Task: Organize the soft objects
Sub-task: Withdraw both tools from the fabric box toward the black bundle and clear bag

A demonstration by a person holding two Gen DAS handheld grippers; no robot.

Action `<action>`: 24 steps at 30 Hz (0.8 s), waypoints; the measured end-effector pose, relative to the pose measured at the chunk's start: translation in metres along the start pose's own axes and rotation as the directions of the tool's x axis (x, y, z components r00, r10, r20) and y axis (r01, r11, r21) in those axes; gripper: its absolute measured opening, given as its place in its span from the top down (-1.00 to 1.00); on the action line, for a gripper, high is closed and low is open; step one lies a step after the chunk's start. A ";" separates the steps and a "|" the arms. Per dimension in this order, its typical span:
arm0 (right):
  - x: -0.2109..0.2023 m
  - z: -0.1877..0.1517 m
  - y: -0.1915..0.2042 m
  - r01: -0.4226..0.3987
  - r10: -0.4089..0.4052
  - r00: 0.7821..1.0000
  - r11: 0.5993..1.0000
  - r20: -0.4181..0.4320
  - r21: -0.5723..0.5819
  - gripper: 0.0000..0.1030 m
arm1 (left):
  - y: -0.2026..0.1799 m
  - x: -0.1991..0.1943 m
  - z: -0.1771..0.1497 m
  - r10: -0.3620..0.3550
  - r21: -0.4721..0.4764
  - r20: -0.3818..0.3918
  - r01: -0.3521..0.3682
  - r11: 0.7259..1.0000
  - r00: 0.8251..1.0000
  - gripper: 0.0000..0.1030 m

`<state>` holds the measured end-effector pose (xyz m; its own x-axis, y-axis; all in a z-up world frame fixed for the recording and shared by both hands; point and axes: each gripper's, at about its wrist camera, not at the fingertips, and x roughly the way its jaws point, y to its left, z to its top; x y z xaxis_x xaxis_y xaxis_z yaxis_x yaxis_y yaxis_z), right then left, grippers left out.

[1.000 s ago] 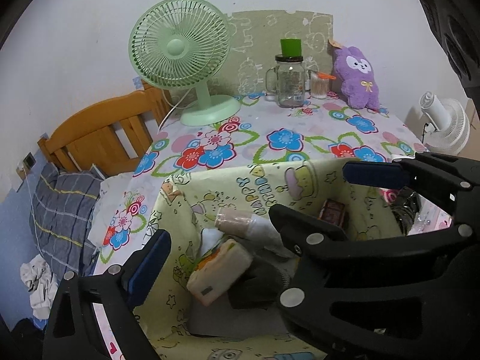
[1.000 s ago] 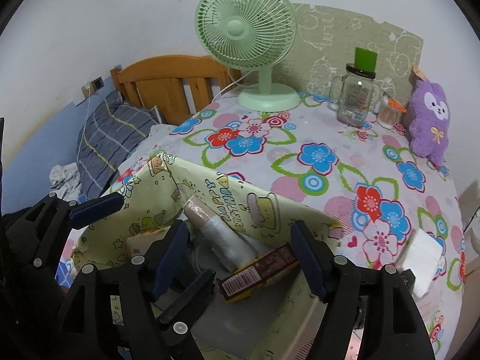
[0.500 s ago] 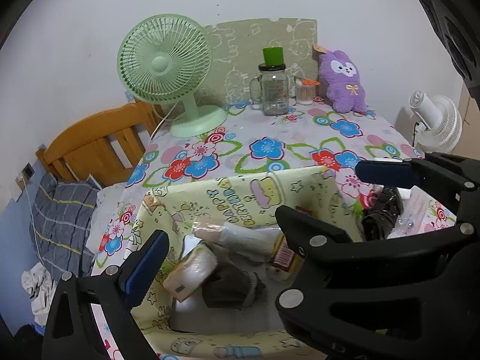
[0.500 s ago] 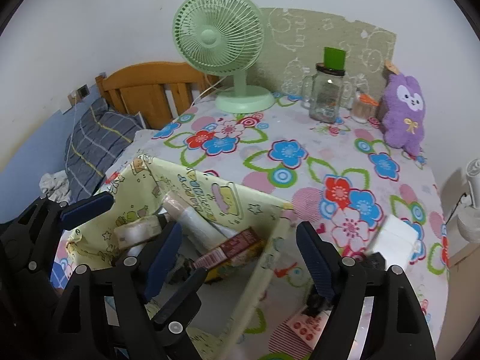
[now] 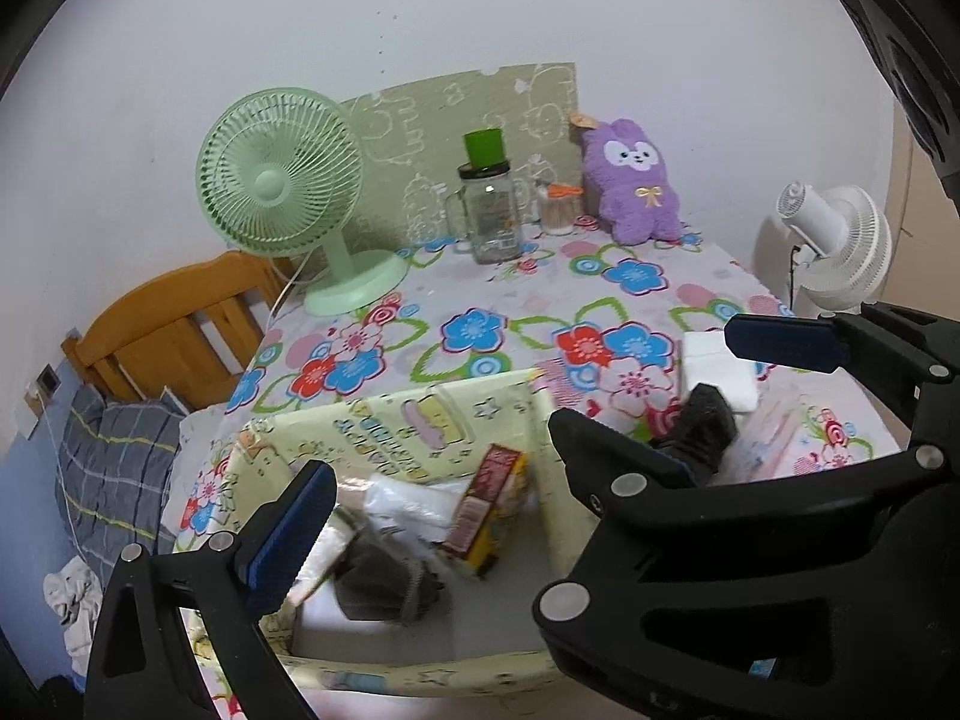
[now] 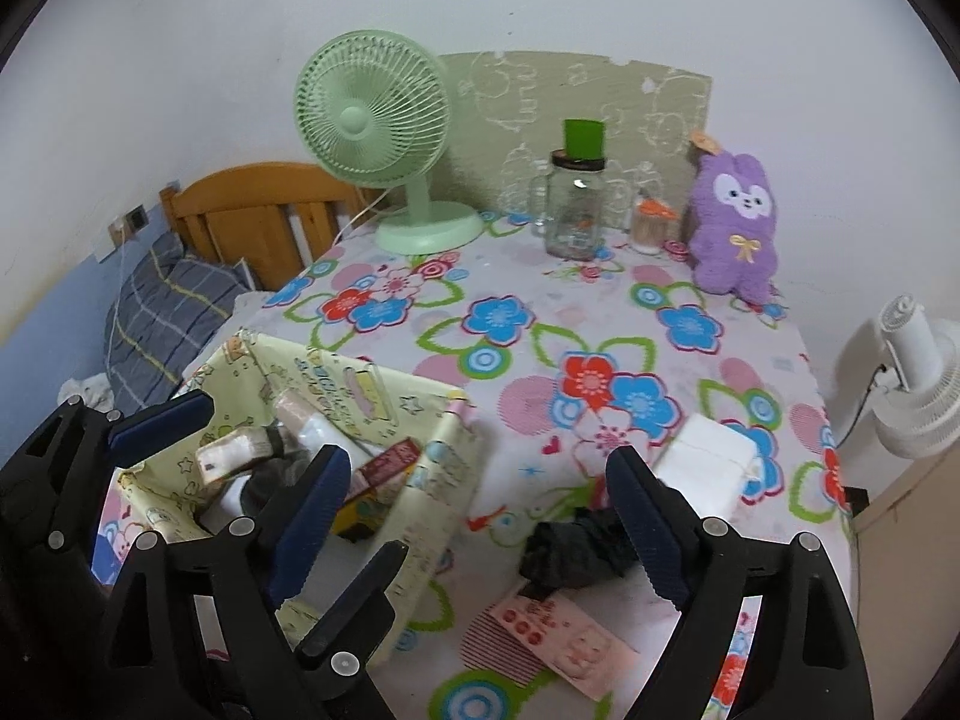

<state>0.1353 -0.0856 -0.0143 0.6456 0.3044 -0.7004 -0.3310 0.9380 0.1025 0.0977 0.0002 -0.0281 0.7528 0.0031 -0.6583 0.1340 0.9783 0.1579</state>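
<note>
A yellow fabric box [image 5: 420, 420] stands on the flowered table near its front left. A grey cloth [image 5: 384, 588], a brown packet [image 5: 486, 498] and a white wrapped roll [image 5: 408, 498] lie in it. To its right on the table lie a dark cloth [image 6: 570, 546], a white tissue pack [image 6: 708, 468] and a pink packet [image 6: 558, 642]. My left gripper [image 5: 534, 438] hangs wide open over the box's right side. My right gripper [image 6: 477, 519] is opening; the dark cloth lies beside its right pad, unpressed. The two grippers' inner fingers cross. A purple plush [image 6: 735, 222] stands at the back.
A green fan [image 6: 372, 114], a glass jar with a green lid [image 6: 576, 210] and a small jar [image 6: 651, 228] stand along the back. A white fan [image 6: 918, 378] is off the table's right edge. A wooden headboard [image 6: 252, 210] and plaid pillow [image 6: 162, 306] are on the left.
Both views have drawn back from the box and swung right, bringing the dark cloth, tissue pack and pink packet into sight. The right jaws have widened; the brown packet now lies in the box.
</note>
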 end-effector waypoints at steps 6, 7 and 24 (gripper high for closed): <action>-0.014 -0.007 -0.017 0.032 -0.032 0.999 0.999 0.022 0.024 -0.74 | -0.017 -0.004 0.005 -0.027 0.000 0.018 0.027 1.000 0.999 -0.96; -0.016 -0.008 -0.020 0.036 -0.037 0.999 0.999 0.026 0.029 -0.74 | -0.019 -0.005 0.005 -0.031 -0.001 0.022 0.031 1.000 0.999 -0.96; -0.051 -0.028 -0.064 0.094 -0.101 0.991 0.992 0.086 0.082 -0.78 | -0.064 -0.017 0.010 -0.122 0.009 0.085 0.122 0.993 0.989 -0.96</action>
<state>0.1045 -0.1659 -0.0052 0.7324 0.2217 -0.6438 -0.2117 0.9728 0.0941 0.0824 -0.0649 -0.0198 0.7826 -0.1340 -0.6079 0.2304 0.9695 0.0829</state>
